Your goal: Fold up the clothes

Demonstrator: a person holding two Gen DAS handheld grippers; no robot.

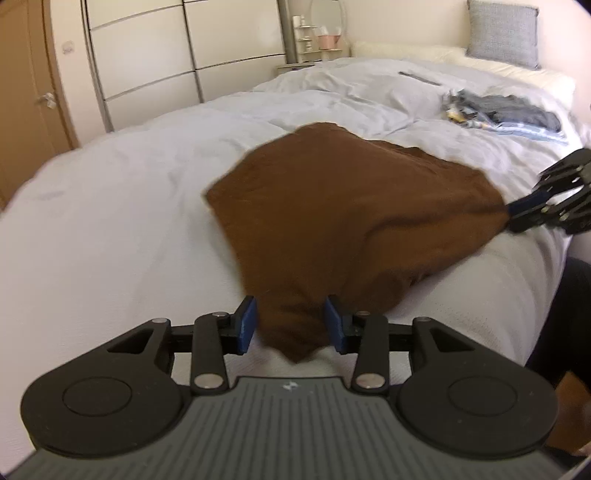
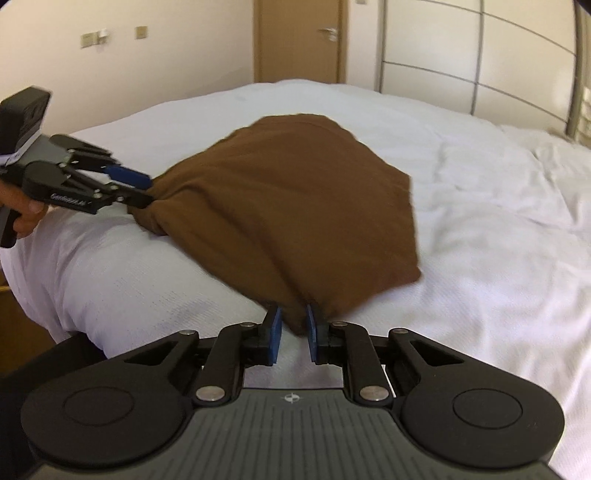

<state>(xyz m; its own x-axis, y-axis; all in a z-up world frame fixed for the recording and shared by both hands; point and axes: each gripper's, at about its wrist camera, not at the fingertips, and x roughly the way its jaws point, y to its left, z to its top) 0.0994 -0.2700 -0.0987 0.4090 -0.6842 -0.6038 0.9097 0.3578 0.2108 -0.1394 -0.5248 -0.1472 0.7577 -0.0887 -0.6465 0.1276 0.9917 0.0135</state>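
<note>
A brown garment [image 1: 332, 206] lies on the white bed [image 1: 110, 206], lifted and stretched at two near corners. In the left wrist view my left gripper [image 1: 291, 325] has its blue pads [image 1: 247, 321] apart, with a corner of the brown cloth hanging loosely between them. My right gripper [image 1: 517, 218] shows at the right edge, pinching another corner. In the right wrist view the garment [image 2: 295, 199] runs into my right gripper [image 2: 293, 328], whose pads are close together on the cloth. The left gripper [image 2: 144, 188] shows at the left, at the cloth's other corner.
A pile of blue-grey clothes [image 1: 509, 114] lies at the far right of the bed, near a grey pillow [image 1: 502, 33]. A white wardrobe [image 1: 166, 55] and wooden door [image 2: 299, 40] stand beyond the bed. The bed's near edge [image 2: 74, 295] drops off below the grippers.
</note>
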